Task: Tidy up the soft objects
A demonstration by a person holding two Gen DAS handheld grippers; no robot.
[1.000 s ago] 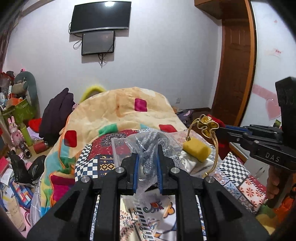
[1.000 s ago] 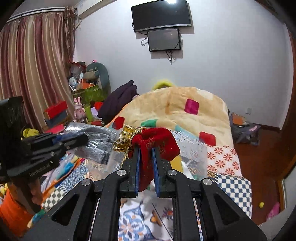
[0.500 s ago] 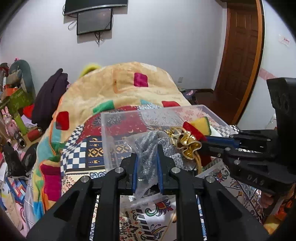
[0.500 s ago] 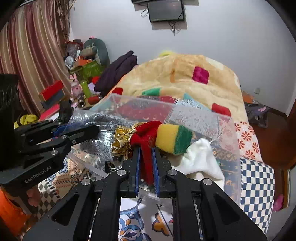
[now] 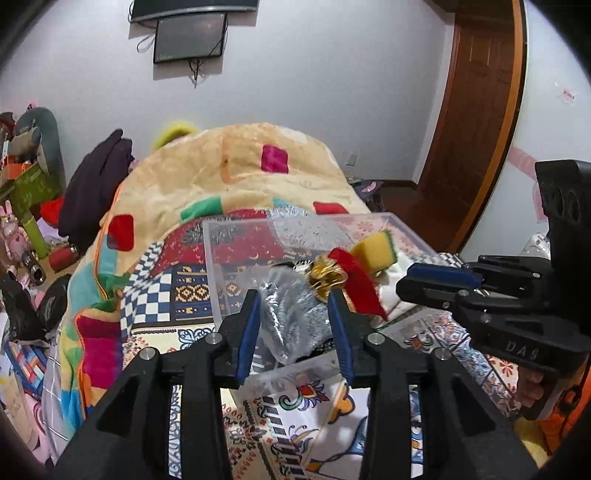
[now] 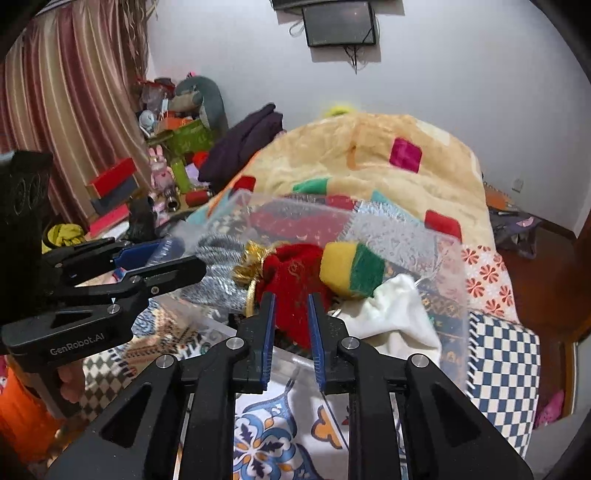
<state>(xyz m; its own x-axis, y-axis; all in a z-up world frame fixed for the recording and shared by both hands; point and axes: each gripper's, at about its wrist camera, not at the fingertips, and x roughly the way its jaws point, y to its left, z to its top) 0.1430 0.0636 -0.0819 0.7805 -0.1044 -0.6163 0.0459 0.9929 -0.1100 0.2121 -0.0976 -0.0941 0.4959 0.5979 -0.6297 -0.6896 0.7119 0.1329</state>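
A: Where's the stuff rn?

B: All in or over the clear plastic bin [image 5: 236,266] on the bed [image 5: 332,424]. Silver-grey item in a plastic bag [image 5: 291,314] sits at the bin's near-left part, red pouch [image 6: 295,280] w/ gold ruffle [image 6: 249,262] beside it, yellow-green sponge [image 6: 351,271] just right of the pouch, touching it. White cloth [image 6: 395,314] lies under the sponge inside the bin.

A: Left claw?

B: Left claw [image 5: 295,325] is spread apart, blue pads either side of the bagged item. Bag sits btwn the fingers; can't tell if a pad touches it. Not clamped.

A: And right claw?

B: Right claw [image 6: 290,325] also apart, narrower gap. Lower end of the red pouch hangs btwn the pads, small gap visible on each side, so no squeeze on it. In the left wrist view the right claw [image 5: 406,280] comes in from the right, tips near the sponge [image 5: 373,251] and pouch [image 5: 358,284].

A: Surroundings?

B: Bed has a patterned sheet up front, checkered patchwork quilt [image 6: 502,362] under the bin, and a big cream blanket w/ coloured squares [image 5: 240,173] heaped behind. Dark clothing [image 5: 96,188] lies left of that blanket. TV [image 6: 340,26] on the white wall, striped curtain [image 6: 62,110] far left, wooden door [image 5: 476,122] on the right. Clutter of toys and boxes [image 6: 177,140] by the curtain.
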